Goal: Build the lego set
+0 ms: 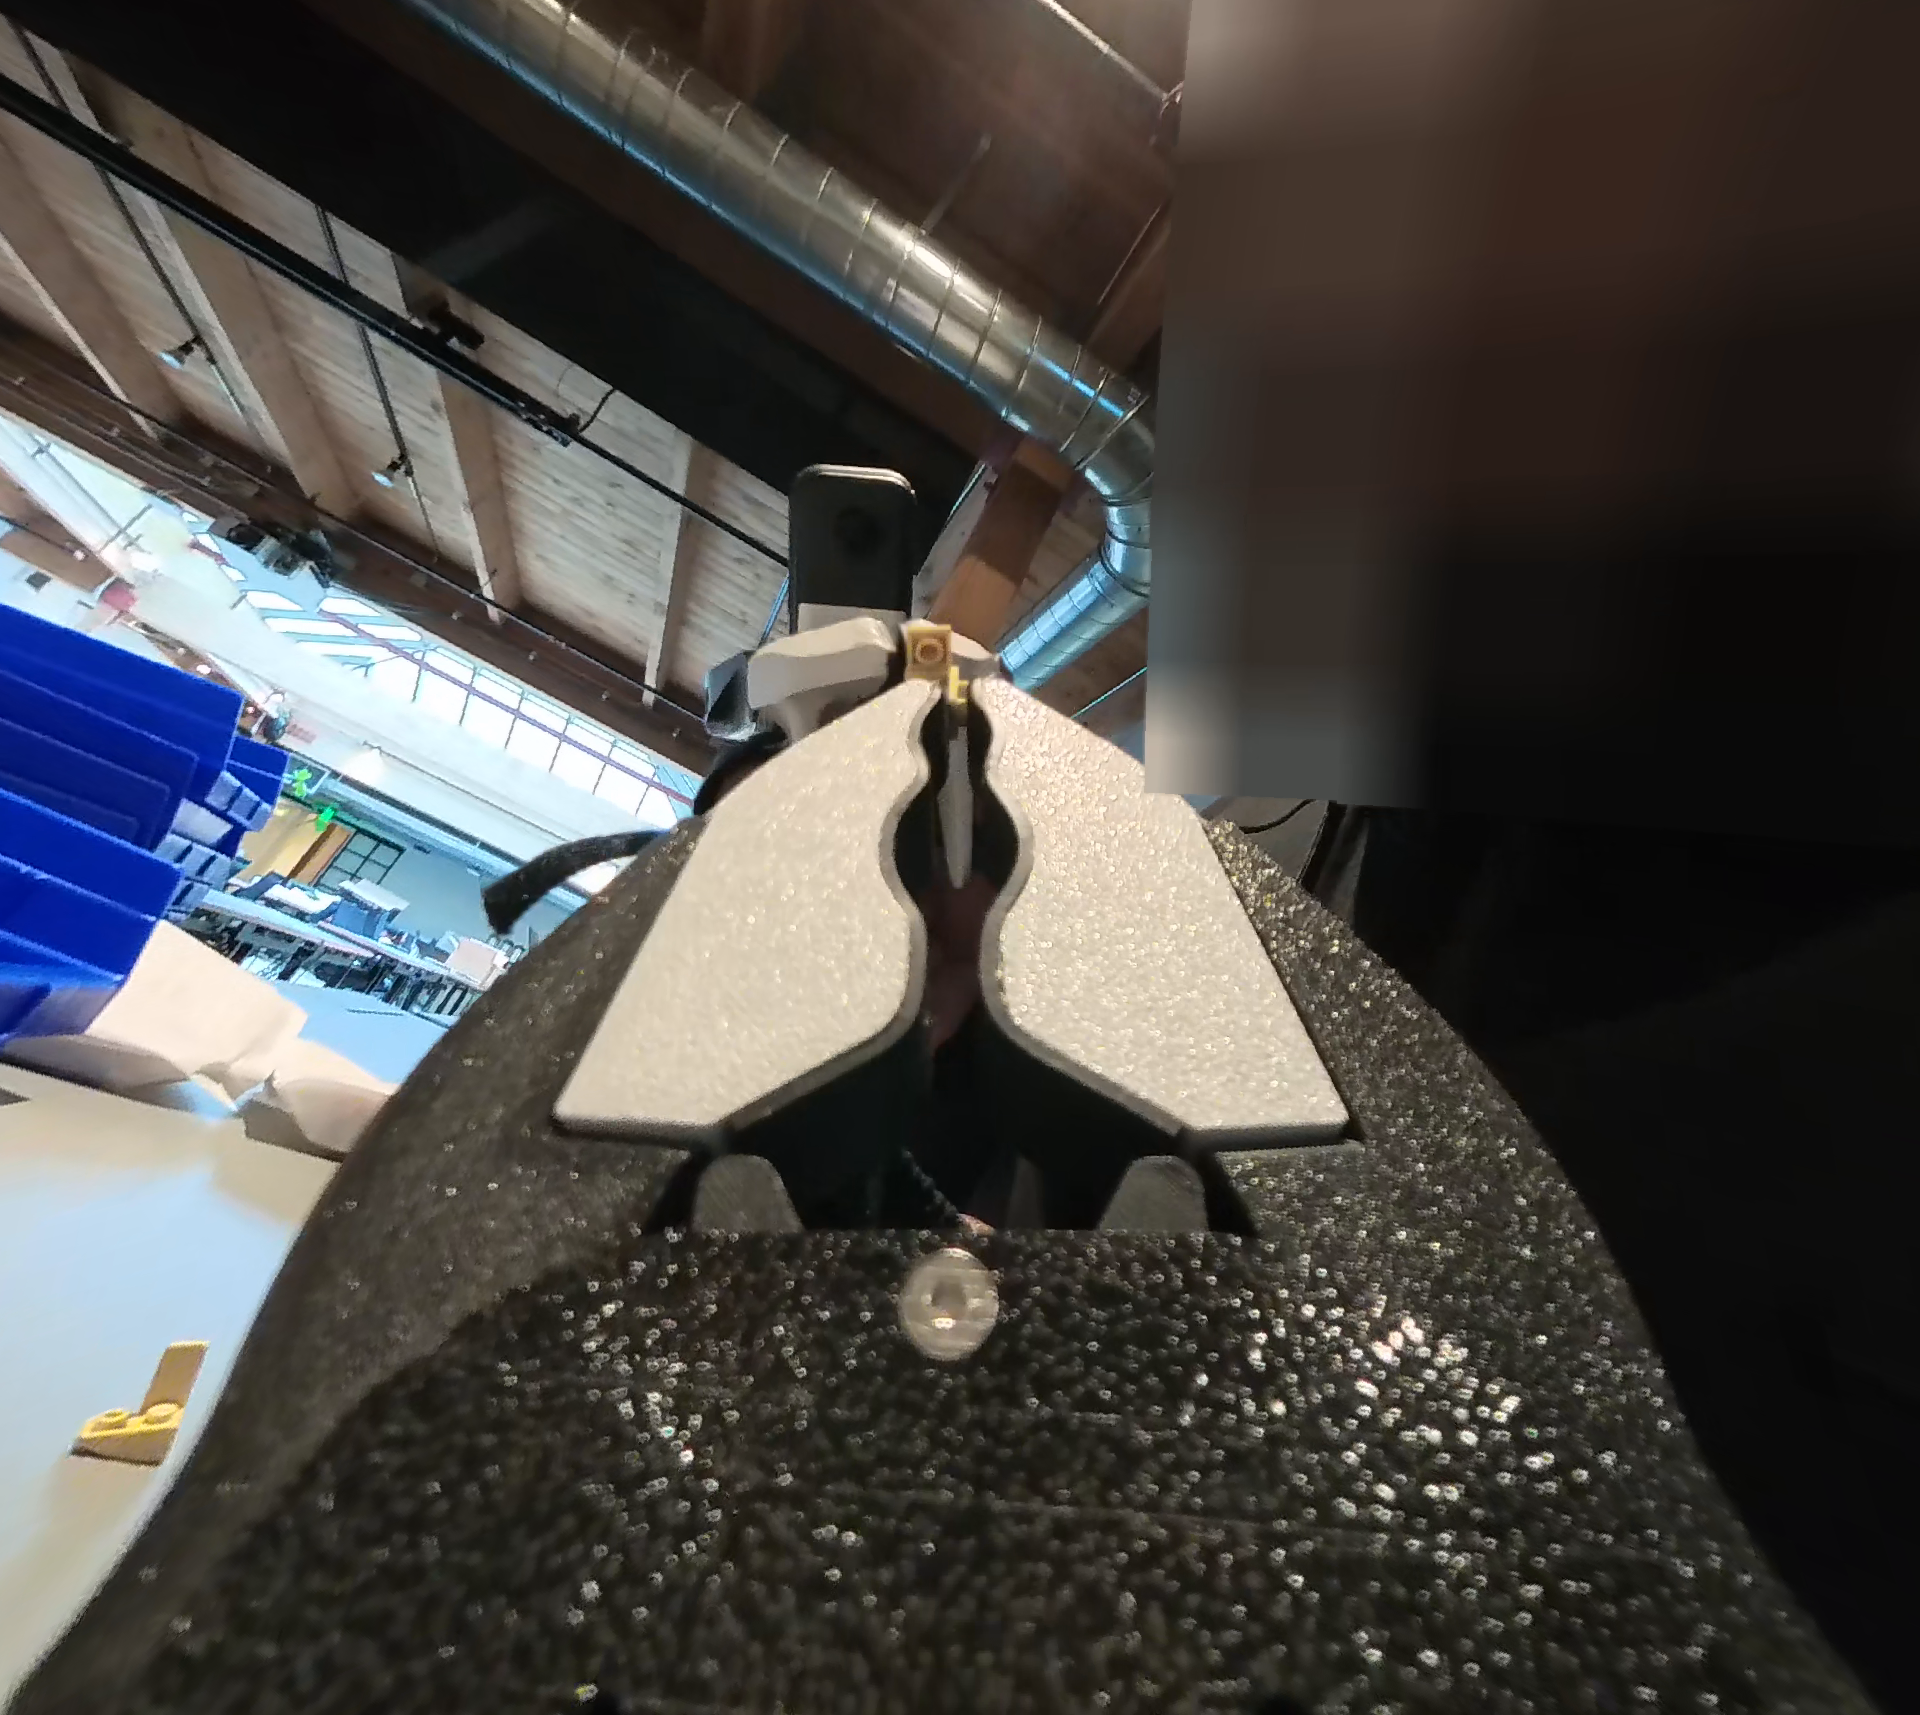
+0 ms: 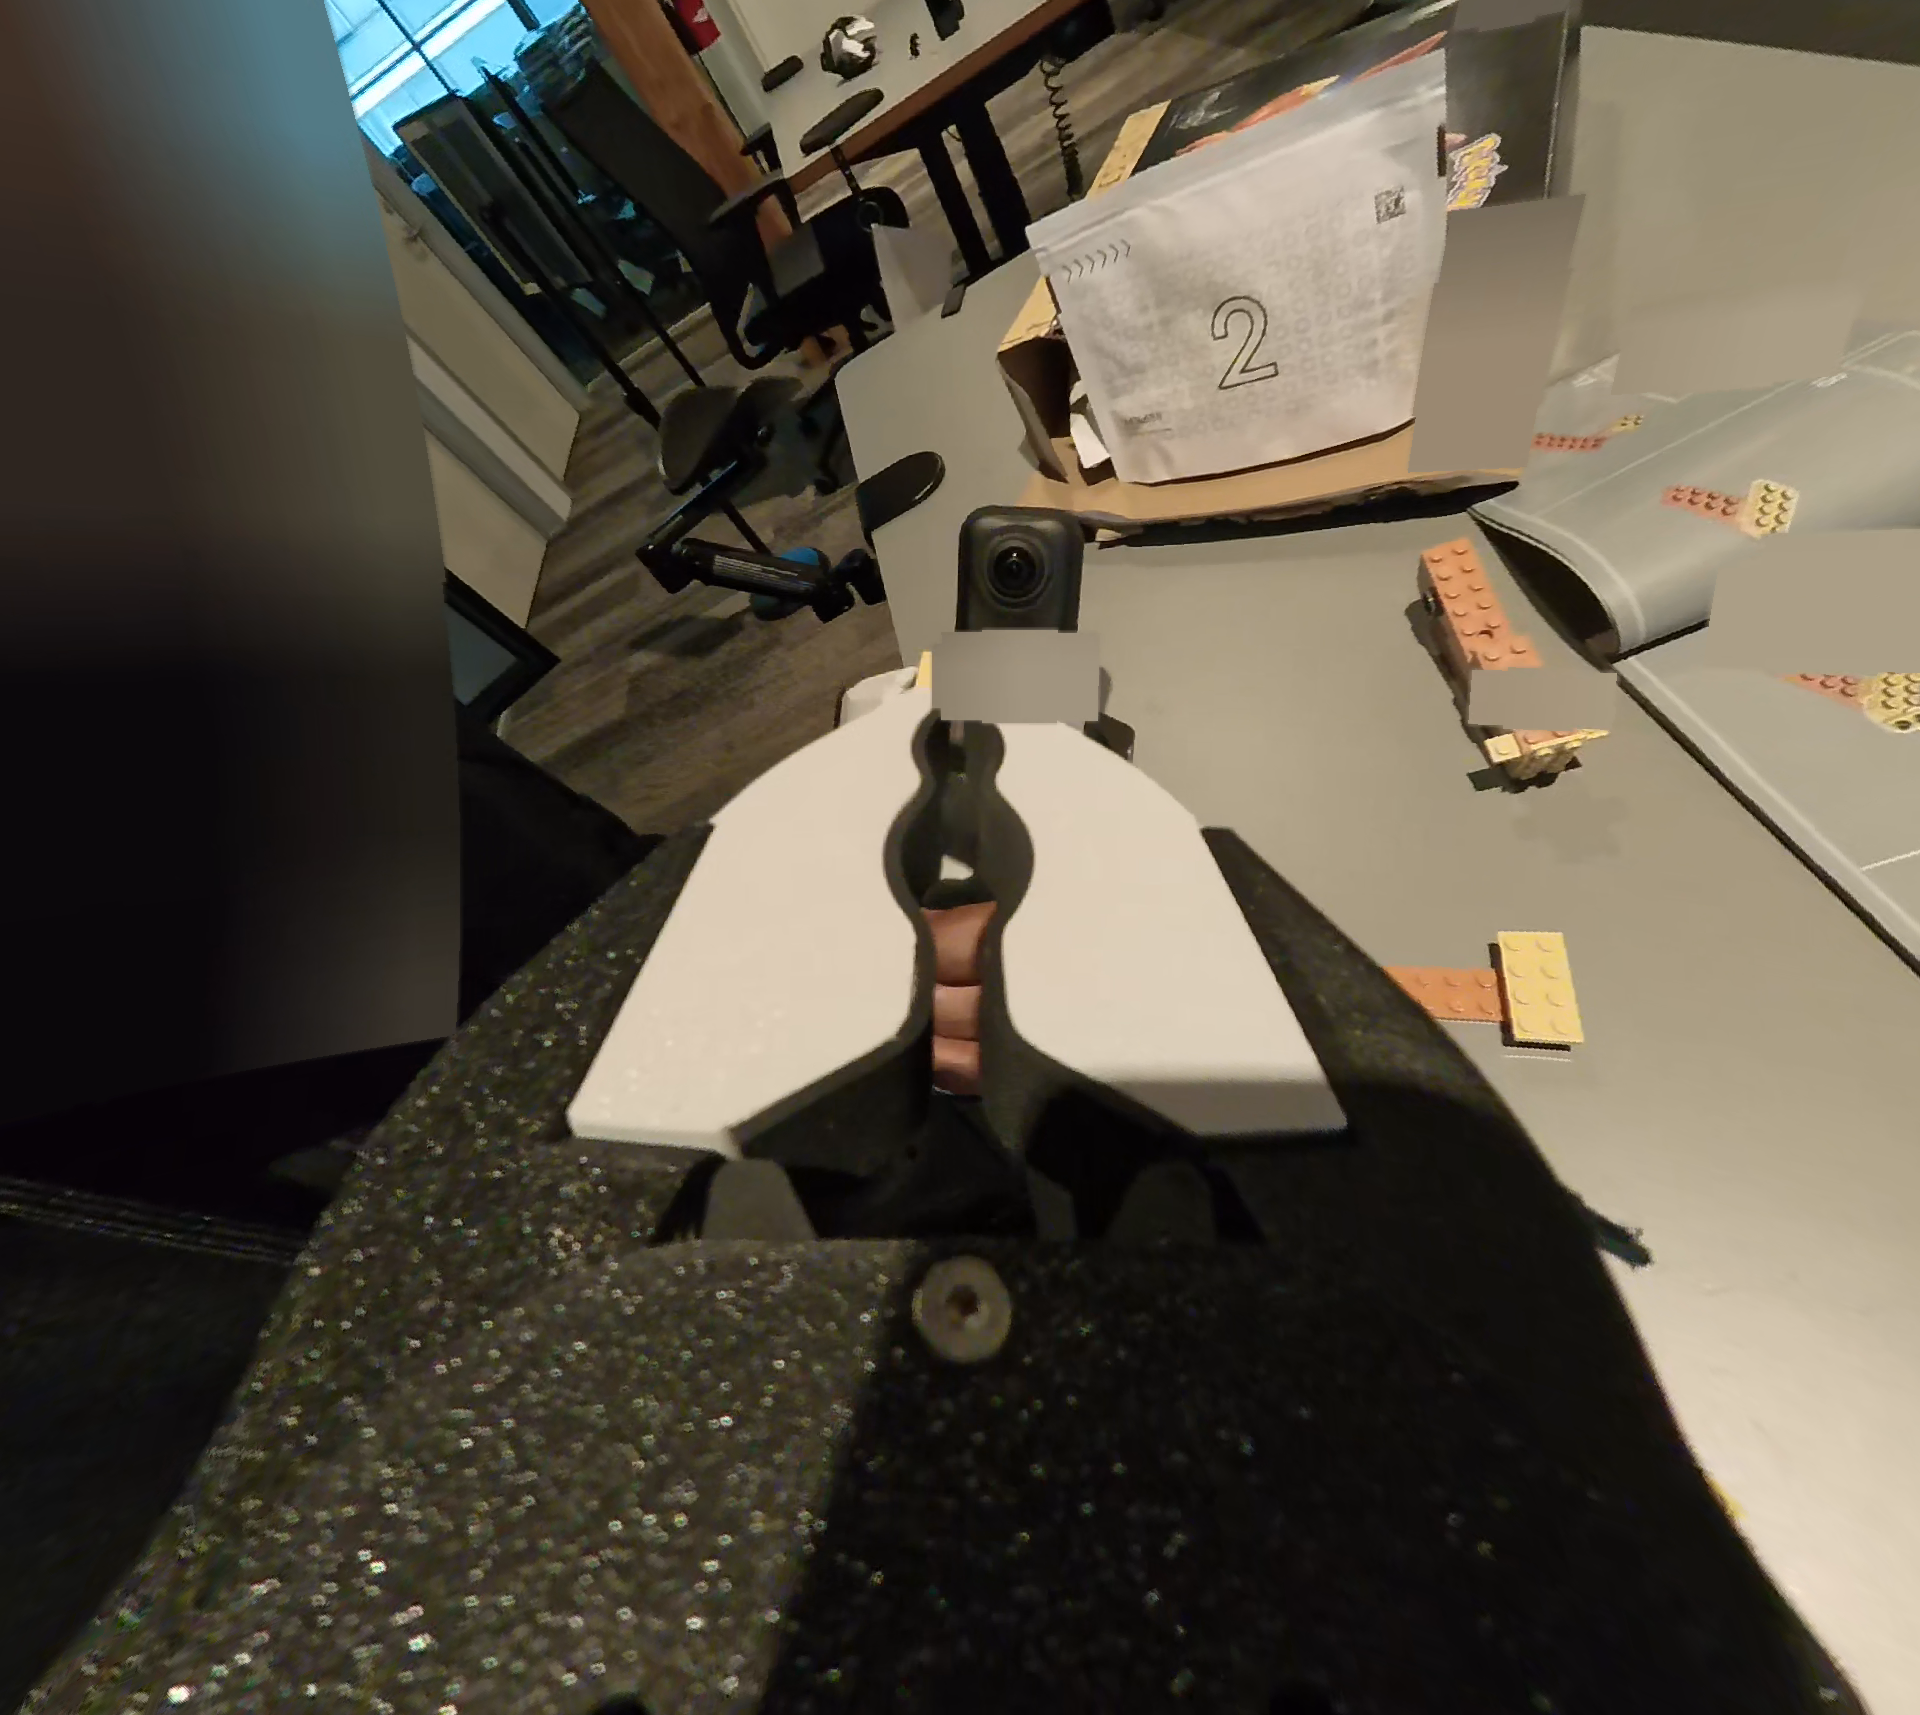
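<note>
One numbered white bag point(image 2: 1242, 335) in cardboard box point(image 2: 1039, 377)

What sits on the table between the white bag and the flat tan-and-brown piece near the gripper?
In the right wrist view, a brown brick assembly stands between the white bag and the flat tan-and-brown piece; around it the grey table is bare.

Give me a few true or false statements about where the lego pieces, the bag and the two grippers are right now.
1. The left gripper pinches a small tan lego piece at its tips. True.
2. The white numbered paper bag lies flat on the grey table. False: it stands upright.
3. A tan plate joined to a brown plate rests on the table. True.
4. The blue plastic bins sit to the right in the left wrist view. False: they are on the left.
</note>
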The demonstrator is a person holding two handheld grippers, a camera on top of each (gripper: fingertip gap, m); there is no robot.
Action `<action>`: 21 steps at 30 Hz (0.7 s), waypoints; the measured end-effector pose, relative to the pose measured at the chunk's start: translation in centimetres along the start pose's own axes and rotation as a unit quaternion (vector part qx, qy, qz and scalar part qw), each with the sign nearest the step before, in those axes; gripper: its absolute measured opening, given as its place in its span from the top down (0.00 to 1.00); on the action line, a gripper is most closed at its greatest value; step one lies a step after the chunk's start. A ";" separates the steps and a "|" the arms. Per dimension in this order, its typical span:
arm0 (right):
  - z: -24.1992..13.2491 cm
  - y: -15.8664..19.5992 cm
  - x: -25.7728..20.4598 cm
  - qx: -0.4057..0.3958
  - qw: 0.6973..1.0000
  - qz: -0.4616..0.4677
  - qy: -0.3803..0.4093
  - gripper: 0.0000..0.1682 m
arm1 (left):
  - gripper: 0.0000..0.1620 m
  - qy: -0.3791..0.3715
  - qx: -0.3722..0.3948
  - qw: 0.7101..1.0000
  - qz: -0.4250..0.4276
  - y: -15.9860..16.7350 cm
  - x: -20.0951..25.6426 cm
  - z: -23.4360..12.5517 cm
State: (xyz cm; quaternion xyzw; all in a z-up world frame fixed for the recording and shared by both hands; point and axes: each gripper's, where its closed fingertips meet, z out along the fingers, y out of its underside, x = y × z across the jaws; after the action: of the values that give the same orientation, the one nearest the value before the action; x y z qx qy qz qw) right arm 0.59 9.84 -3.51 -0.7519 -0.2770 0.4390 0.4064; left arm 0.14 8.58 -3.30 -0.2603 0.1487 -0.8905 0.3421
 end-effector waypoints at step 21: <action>-0.5 0.4 0.9 0.005 1.000 -0.001 0.030 1.00 | 0.99 -0.040 -0.038 0.998 0.009 1.0 -0.9 0.2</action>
State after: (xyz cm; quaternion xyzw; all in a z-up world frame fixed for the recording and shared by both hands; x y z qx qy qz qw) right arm 1.43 10.14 -4.12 -0.7623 -0.2636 0.4171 0.4189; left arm 1.35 8.47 -3.94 -0.3071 0.1704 -0.8701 0.3457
